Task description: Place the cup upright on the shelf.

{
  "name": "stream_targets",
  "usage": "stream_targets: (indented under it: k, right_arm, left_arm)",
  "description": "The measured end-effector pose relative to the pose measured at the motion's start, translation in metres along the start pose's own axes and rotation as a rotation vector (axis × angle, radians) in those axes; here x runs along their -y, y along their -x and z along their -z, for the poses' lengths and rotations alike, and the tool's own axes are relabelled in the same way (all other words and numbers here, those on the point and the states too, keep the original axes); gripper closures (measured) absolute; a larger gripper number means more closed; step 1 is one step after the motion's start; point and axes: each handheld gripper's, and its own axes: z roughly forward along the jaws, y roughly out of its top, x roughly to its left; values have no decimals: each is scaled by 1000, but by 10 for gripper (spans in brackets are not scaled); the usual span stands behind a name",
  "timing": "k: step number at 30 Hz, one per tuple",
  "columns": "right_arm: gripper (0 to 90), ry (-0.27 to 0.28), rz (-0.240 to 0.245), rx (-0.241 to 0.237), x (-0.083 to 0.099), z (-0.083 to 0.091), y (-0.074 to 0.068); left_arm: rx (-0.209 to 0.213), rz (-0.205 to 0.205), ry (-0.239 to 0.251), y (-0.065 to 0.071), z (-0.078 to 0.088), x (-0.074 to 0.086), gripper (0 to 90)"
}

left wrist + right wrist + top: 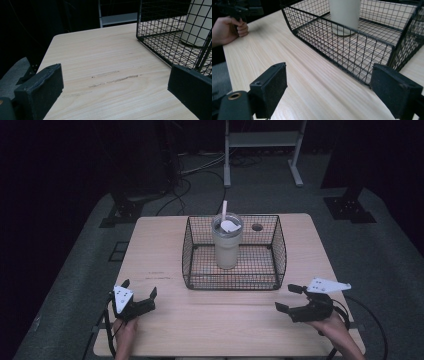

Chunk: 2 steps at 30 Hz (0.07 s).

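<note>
High overhead, two low views, shared basket [233,252]

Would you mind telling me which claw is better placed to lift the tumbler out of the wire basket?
Probably the right claw: open, nearer the basket. Left claw, also open, sits farther off. The tumbler stands centrally.

— What sits where on the tabletop [165,250]?
— A wire basket [232,281] toward the far middle, a tumbler [226,242] upright inside it.
— And nearer?
— Left tongs [140,289] near-left, right tongs [286,297] near-right, both apart from the basket.
</note>
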Motion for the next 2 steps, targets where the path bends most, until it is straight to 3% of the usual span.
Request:
stream_targets:
  k: [2]
  right_arm:
    - [133, 26, -15, 9, 11, 2, -3]
  left_arm:
    - [1, -1, 1, 0, 0, 0, 0]
